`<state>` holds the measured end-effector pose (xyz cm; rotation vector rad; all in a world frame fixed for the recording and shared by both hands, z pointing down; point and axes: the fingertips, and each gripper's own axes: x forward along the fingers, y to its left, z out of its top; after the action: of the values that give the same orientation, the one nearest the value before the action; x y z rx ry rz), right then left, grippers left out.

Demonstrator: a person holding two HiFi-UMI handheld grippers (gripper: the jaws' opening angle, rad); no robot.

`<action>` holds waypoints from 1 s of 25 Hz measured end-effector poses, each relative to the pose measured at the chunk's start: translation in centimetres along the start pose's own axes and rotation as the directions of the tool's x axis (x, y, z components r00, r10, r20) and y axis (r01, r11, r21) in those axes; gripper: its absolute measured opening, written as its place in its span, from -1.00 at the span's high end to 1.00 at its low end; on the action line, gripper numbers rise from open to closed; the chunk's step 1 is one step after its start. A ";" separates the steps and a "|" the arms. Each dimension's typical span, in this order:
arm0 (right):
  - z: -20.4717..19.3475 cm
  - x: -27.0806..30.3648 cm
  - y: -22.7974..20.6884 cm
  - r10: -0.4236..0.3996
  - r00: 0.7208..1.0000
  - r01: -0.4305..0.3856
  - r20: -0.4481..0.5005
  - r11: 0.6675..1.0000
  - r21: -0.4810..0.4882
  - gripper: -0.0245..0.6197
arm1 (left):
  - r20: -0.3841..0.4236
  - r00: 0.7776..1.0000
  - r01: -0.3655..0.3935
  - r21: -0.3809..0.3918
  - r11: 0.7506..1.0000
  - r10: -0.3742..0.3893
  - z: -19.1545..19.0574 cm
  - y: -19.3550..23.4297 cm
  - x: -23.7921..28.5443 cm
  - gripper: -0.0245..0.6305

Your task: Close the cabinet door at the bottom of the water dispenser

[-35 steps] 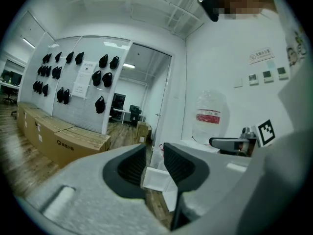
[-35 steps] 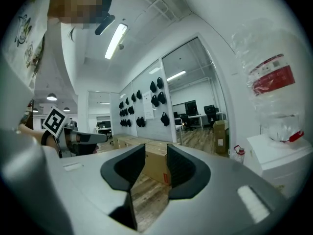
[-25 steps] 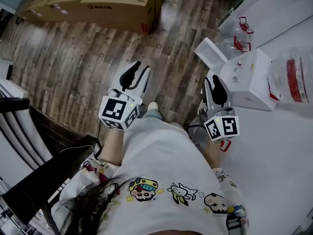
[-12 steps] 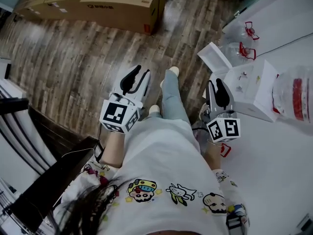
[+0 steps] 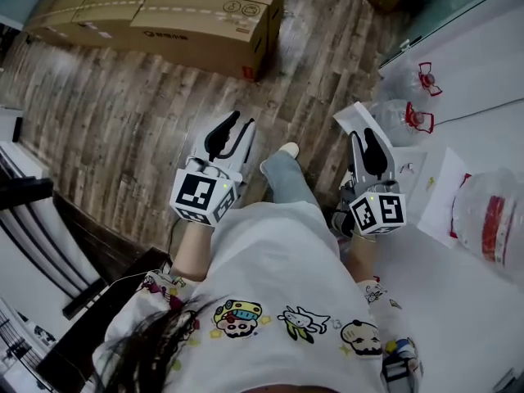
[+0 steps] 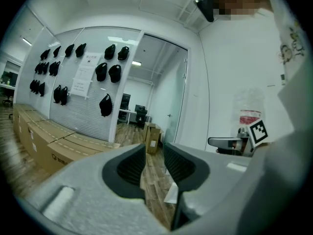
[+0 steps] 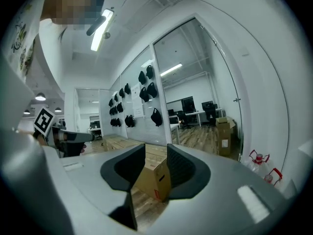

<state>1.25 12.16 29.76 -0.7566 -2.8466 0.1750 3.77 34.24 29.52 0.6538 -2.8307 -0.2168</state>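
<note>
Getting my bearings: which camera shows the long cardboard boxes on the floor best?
Head view: the long cardboard boxes lie along the top, tops and sides clear. Left gripper view shows them low at its left edge; right gripper view shows one end beyond the fingers.

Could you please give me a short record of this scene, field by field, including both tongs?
left tongs: open, nothing between the jaws
right tongs: open, nothing between the jaws
floor: wooden planks
cardboard boxes: on the floor, ahead of the person
clear jugs: red handles, on the white surface at right
water dispenser: not in view
</note>
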 end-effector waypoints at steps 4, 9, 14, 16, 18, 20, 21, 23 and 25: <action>2.5 4.3 -4.0 -0.030 1.000 0.030 -0.001 0.999 0.016 0.52 | -0.019 0.999 0.030 0.006 1.000 -0.030 2.7 1.3 6.7 0.58; 4.8 7.6 -9.6 -0.086 0.996 0.085 0.015 0.996 0.038 0.52 | -0.035 0.996 0.086 0.025 0.996 -0.085 5.2 1.3 14.6 0.58; 6.1 9.2 -14.2 -0.137 0.990 0.135 0.031 0.989 0.056 0.52 | -0.042 0.990 0.136 0.040 0.990 -0.134 6.9 0.7 20.9 0.58; 6.6 9.5 -15.6 -0.170 0.985 0.167 0.037 0.984 0.054 0.52 | -0.045 0.985 0.171 0.046 0.984 -0.169 7.6 0.5 23.1 0.58; 7.1 9.4 -17.1 -0.200 0.979 0.198 0.045 0.979 0.056 0.52 | -0.049 0.978 0.206 0.057 0.977 -0.204 8.1 -0.3 25.1 0.58; 7.3 8.6 -18.4 -0.229 0.972 0.226 0.052 0.972 0.061 0.52 | -0.053 0.969 0.245 0.073 0.967 -0.242 8.4 -1.7 26.7 0.58; 7.4 8.1 -18.9 -0.245 0.968 0.242 0.056 0.968 0.065 0.52 | -0.056 0.963 0.268 0.079 0.960 -0.264 8.6 -2.6 27.5 0.58; 7.2 7.1 -20.0 -0.287 0.955 0.282 0.066 0.956 0.078 0.52 | -0.068 0.946 0.322 0.090 0.943 -0.316 8.7 -4.1 29.0 0.58; 7.0 6.2 -20.6 -0.342 0.937 0.334 0.076 0.937 0.100 0.52 | -0.089 0.921 0.387 0.100 0.916 -0.379 8.8 -5.5 30.5 0.58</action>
<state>-15.42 -2.97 27.19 -0.2376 -2.9771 0.2846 -22.85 16.48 25.66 1.2190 -2.6380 -0.0905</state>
